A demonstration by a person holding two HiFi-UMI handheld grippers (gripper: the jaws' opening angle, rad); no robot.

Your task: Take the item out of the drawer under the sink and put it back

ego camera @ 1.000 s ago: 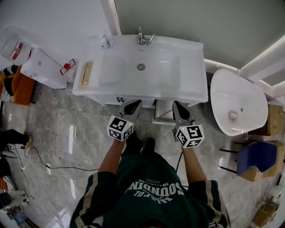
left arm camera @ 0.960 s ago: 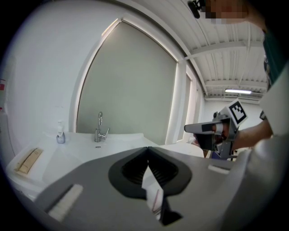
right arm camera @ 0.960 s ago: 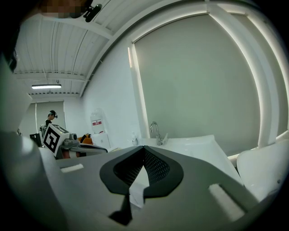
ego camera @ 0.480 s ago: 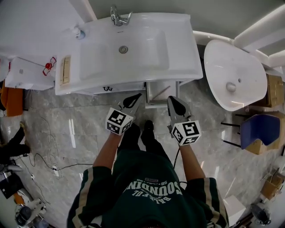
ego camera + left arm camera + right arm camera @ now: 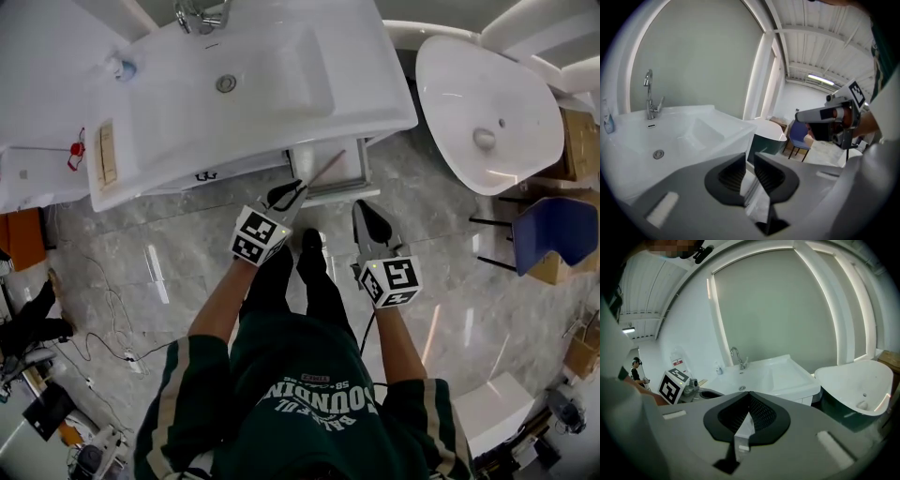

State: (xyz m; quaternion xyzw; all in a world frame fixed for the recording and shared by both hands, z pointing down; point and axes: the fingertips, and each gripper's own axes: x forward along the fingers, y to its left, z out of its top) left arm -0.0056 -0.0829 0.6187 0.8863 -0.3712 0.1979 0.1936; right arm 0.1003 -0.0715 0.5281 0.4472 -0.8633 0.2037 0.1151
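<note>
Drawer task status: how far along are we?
Done: the drawer under the sink stands pulled open. In hand: nothing; the left gripper and right gripper are both shut and empty, by the drawer front. Left: the whole take-out and put-back.

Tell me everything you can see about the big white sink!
The sink is white, glossy and rectangular, like ceramic, with a shallow bowl and a round metal drain. A shiny tap stands at its back edge, a small bottle on one back corner, a pale flat block on its side ledge. Under its front a white drawer stands pulled out.
</note>
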